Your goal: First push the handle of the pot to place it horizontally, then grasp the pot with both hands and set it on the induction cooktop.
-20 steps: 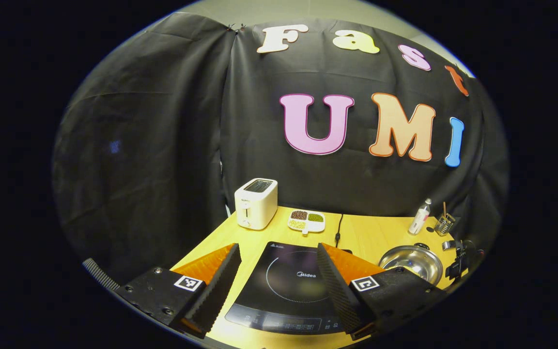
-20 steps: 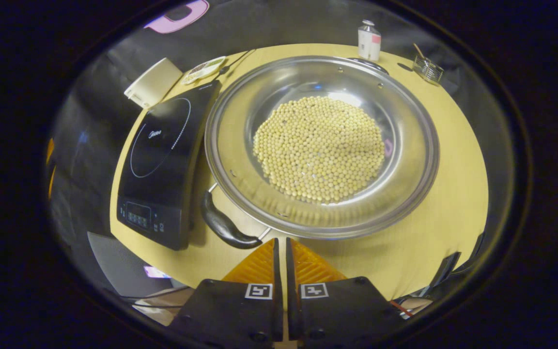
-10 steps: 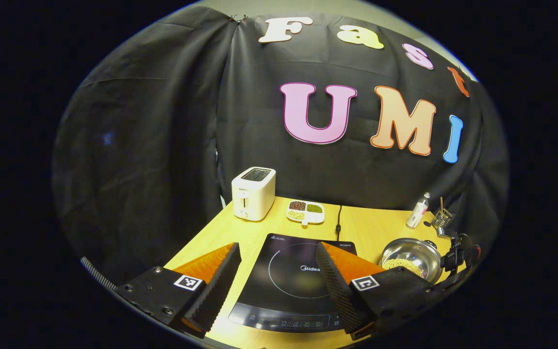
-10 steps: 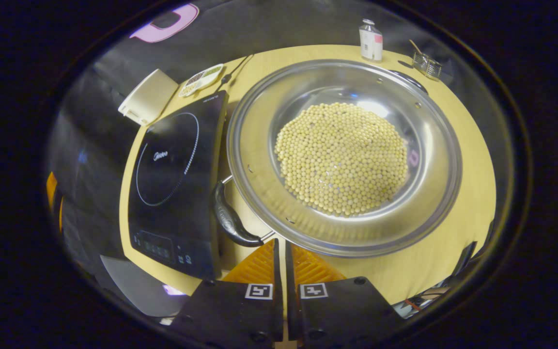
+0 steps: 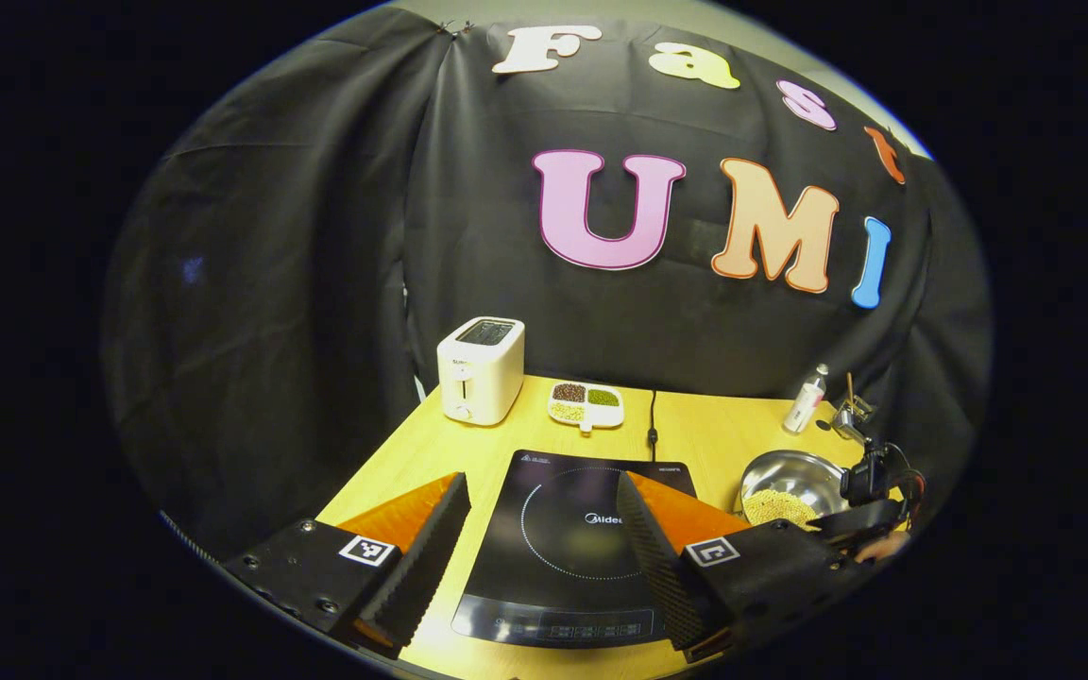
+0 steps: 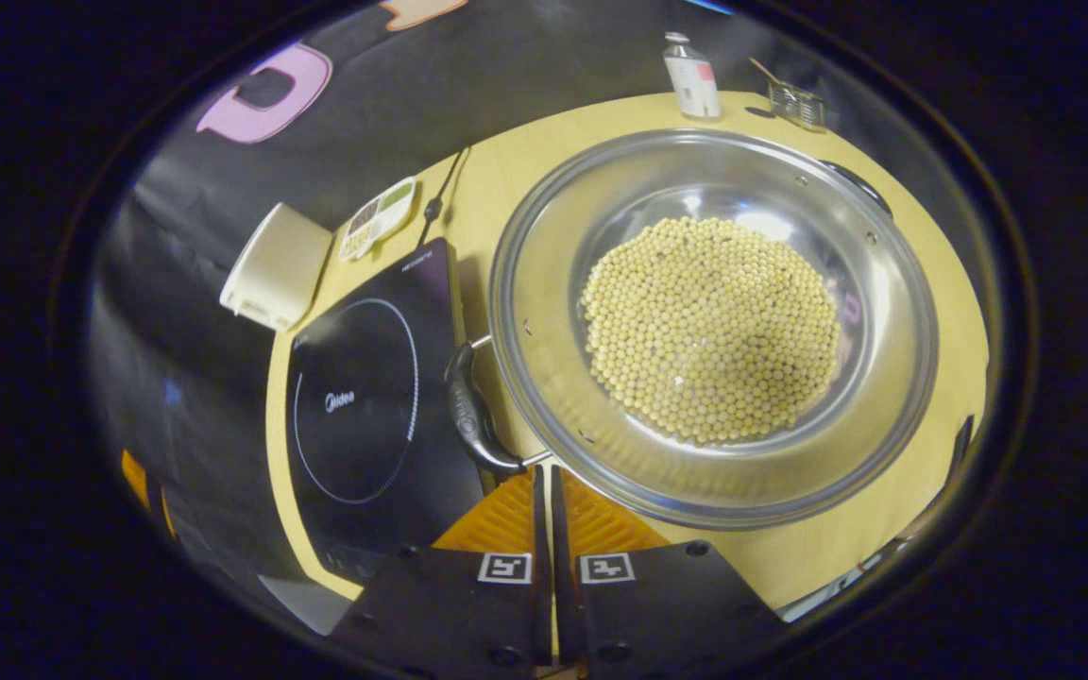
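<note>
Pot [image 6: 714, 321] sits on the table [image 6: 893, 510], right of the induction cooktop [image 6: 355, 406], rim just beside its right edge. It is shiny steel, wide and shallow, with a layer of loose beans [image 6: 709, 331] inside. Judged rigid, moderately heavy and slick; the beans will roll if it tilts, so keep it level. Near-left handle [image 6: 473, 416] sits between the pot and cooktop; far handle [image 6: 851, 179] is on the opposite rim. Grip the handles, not the rim. Right gripper [image 6: 545, 477] has fingers pressed together, empty, tips just beside the near handle's end; contact unclear. Left gripper [image 5: 539, 529] is spread wide, empty, hovering over the cooktop's near edge.
</note>
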`<act>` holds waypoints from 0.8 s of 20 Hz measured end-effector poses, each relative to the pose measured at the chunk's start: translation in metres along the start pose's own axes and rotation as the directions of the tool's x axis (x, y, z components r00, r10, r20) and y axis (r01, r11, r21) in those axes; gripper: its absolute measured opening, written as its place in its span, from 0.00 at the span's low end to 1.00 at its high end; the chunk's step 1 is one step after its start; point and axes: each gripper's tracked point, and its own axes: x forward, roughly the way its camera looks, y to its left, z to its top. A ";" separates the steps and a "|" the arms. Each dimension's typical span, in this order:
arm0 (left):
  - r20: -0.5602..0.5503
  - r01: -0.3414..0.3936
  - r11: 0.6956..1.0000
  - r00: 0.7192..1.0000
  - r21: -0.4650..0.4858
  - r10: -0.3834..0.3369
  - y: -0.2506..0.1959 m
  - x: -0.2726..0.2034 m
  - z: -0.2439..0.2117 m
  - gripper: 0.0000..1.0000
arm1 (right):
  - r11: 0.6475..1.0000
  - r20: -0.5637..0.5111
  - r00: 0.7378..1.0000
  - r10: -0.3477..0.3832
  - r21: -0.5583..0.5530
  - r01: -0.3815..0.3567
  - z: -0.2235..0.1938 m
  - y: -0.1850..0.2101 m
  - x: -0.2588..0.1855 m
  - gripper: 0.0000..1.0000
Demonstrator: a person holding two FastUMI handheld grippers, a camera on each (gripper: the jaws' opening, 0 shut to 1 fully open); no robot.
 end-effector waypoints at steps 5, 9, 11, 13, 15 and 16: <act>-0.018 0.026 1.000 0.999 0.006 -0.026 0.000 0.006 -0.004 0.96 | 0.995 0.055 0.998 0.031 0.094 -0.036 0.019 0.021 0.010 0.05; -0.028 0.058 0.998 0.998 0.001 -0.058 -0.007 0.010 -0.006 0.96 | 0.992 0.083 0.996 0.040 0.114 -0.049 0.028 0.028 0.018 0.04; -0.032 0.075 0.997 0.997 -0.003 -0.075 -0.011 0.012 -0.006 0.96 | 0.992 0.084 0.995 0.051 0.110 -0.060 0.028 0.029 0.017 0.04; -0.032 0.096 0.995 0.995 -0.010 -0.096 -0.019 0.013 -0.007 0.96 | 0.993 0.086 0.994 0.065 0.089 -0.072 0.028 0.026 0.006 0.00; -0.042 0.124 0.992 0.991 -0.027 -0.125 -0.027 0.015 -0.011 0.96 | 0.995 0.099 0.992 0.077 0.053 -0.082 0.027 0.021 -0.007 0.06; -0.043 0.142 0.989 0.989 -0.037 -0.144 -0.033 0.015 -0.012 0.96 | 0.996 0.108 0.991 0.078 0.032 -0.082 0.028 0.015 -0.015 0.00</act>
